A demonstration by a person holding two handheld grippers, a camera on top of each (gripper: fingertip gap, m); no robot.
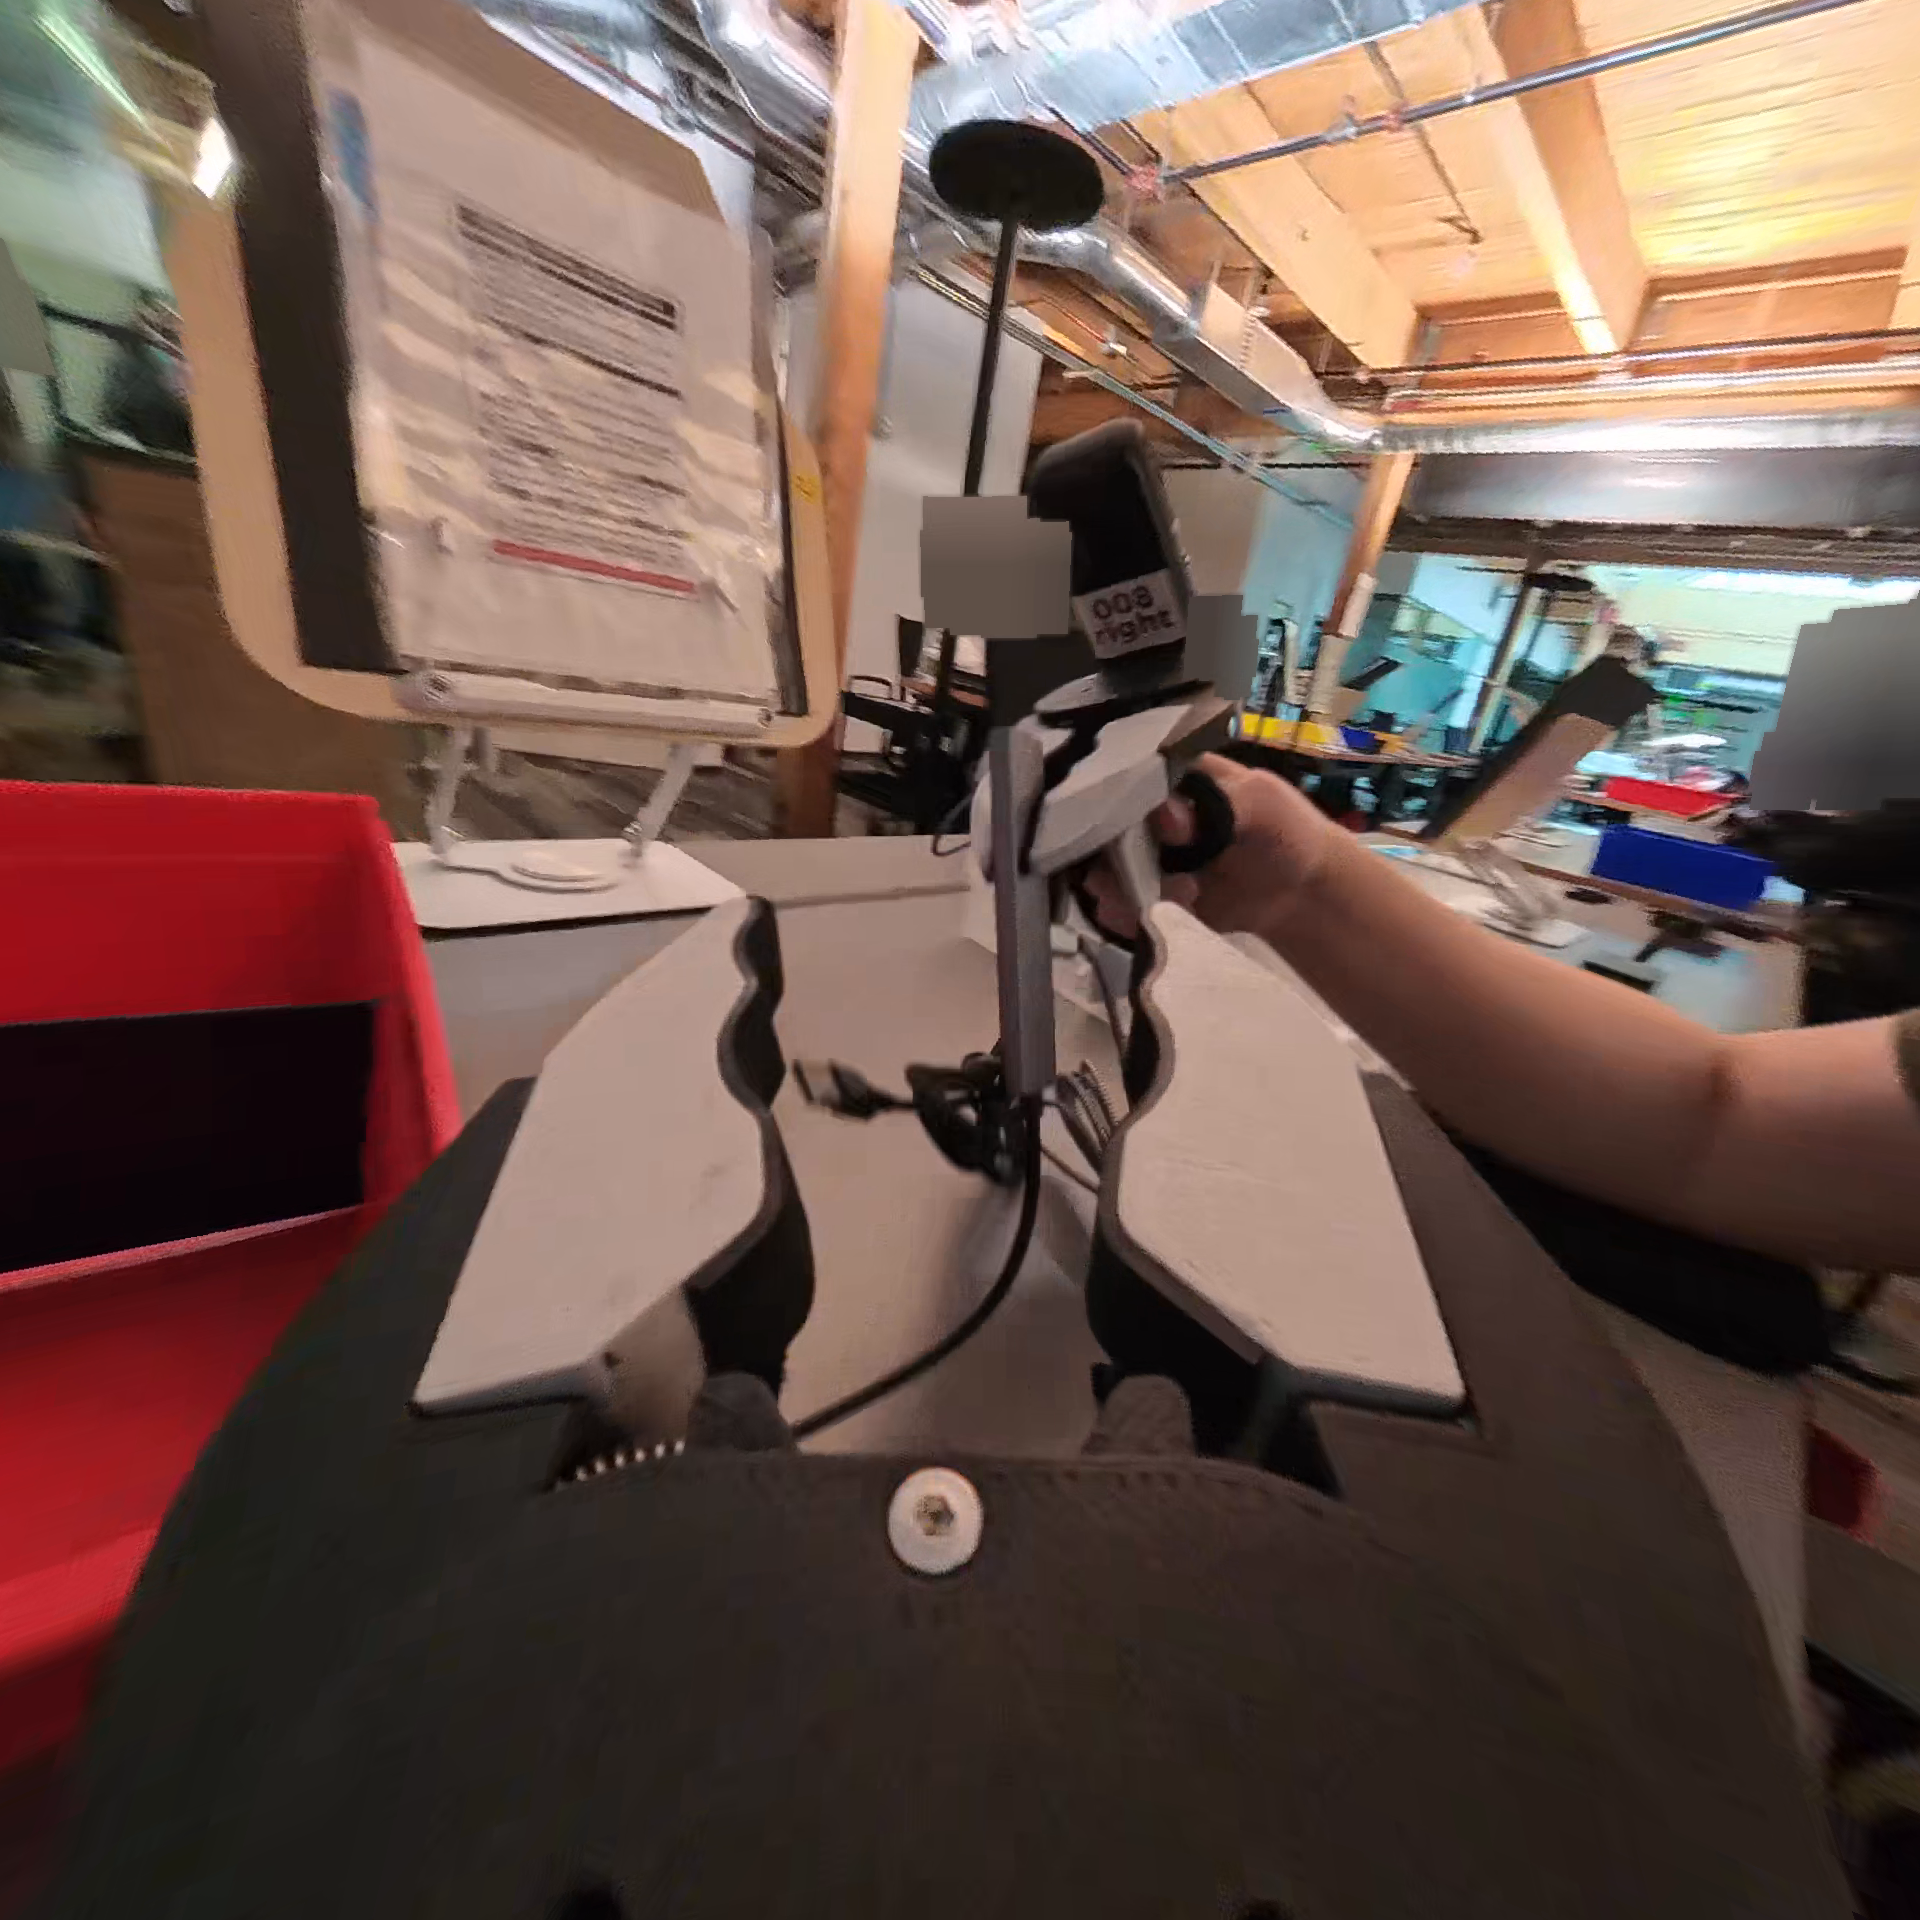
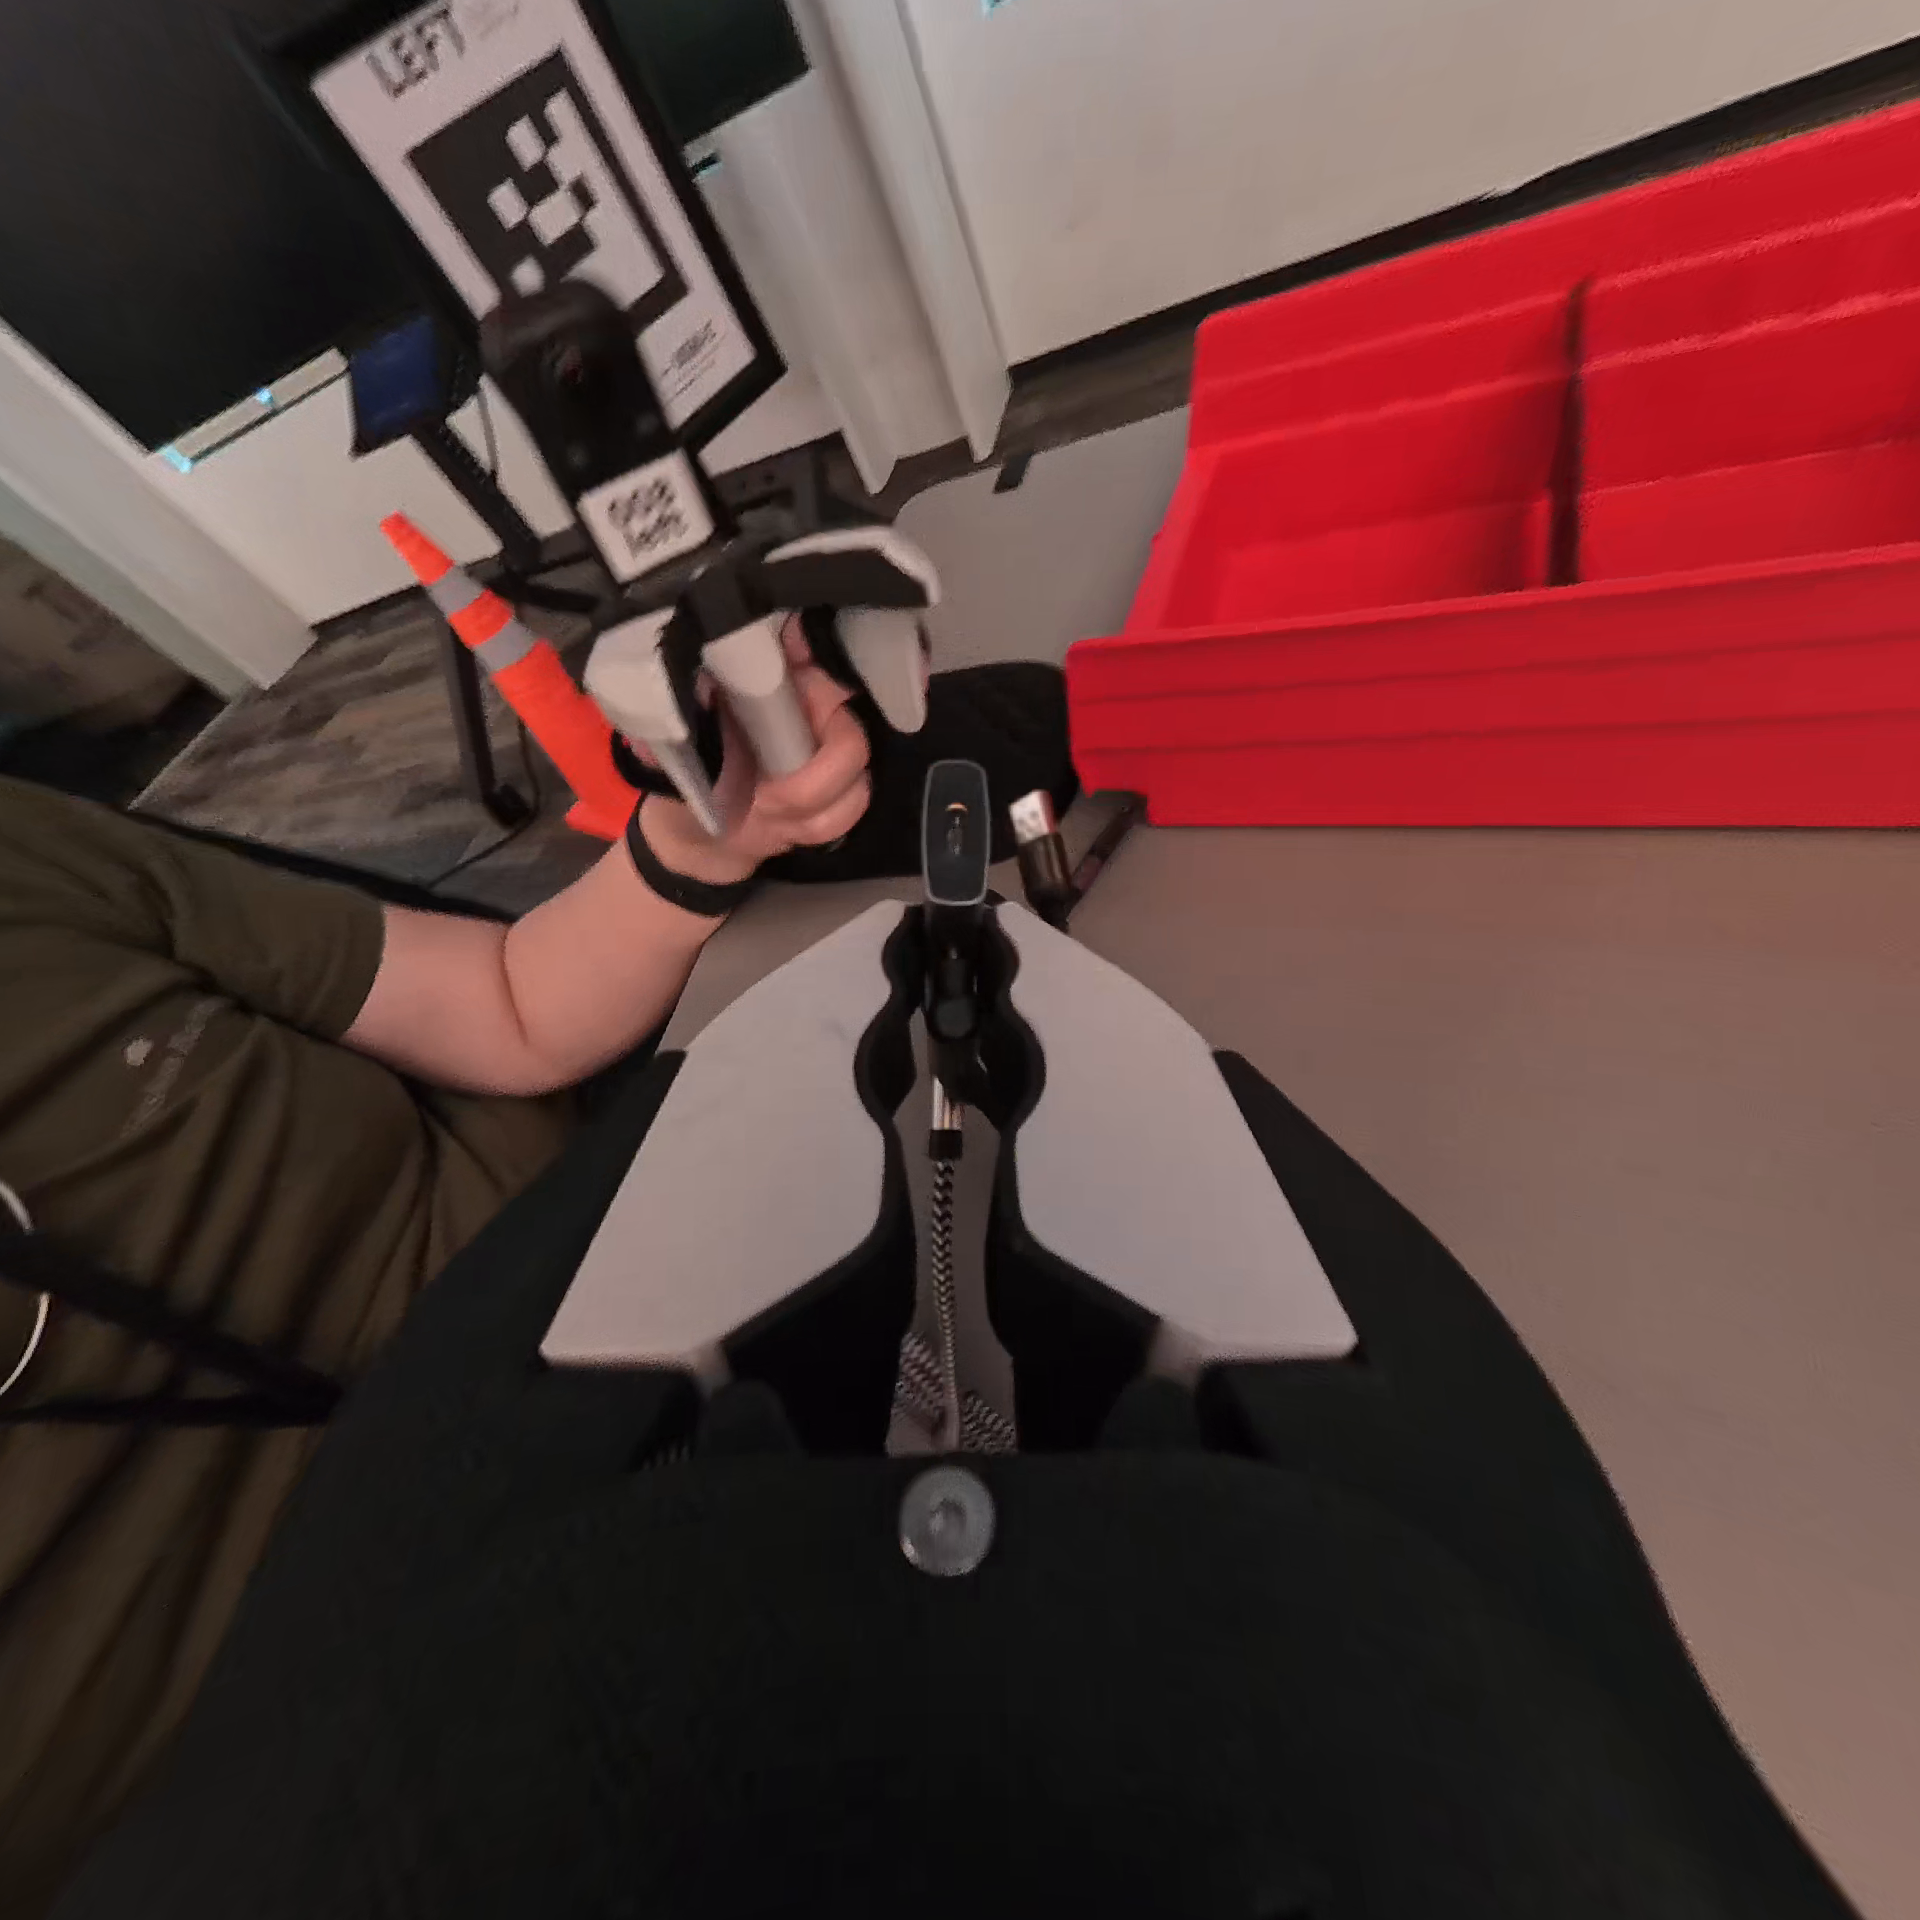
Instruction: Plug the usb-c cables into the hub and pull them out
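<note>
My right gripper point(image 2: 954, 920) is shut on the black plug point(image 2: 951, 997) of a braided usb-c cable point(image 2: 940, 1247), which runs back between the fingers. The slim grey hub point(image 2: 954, 831) sticks out beyond the fingertips, seen end-on. In the left wrist view the right gripper point(image 1: 1023, 894) points down, with the hub point(image 1: 1023, 987) upright over the table. The hub's bundled black tail point(image 1: 966, 1112) and USB-A plug point(image 1: 831, 1086) lie at its foot. My left gripper point(image 1: 951, 930) is open and empty, facing the hub. A black cable point(image 1: 966, 1320) runs back between its fingers.
A red bin point(image 1: 156, 935) stands at the left of the grey table point(image 1: 883, 1226); it also shows in the right wrist view point(image 2: 1507, 665). A paper stand point(image 1: 540, 468) stands behind. A person's arm point(image 1: 1507, 1091) reaches in from the right. An orange cone point(image 2: 509, 655) is on the floor.
</note>
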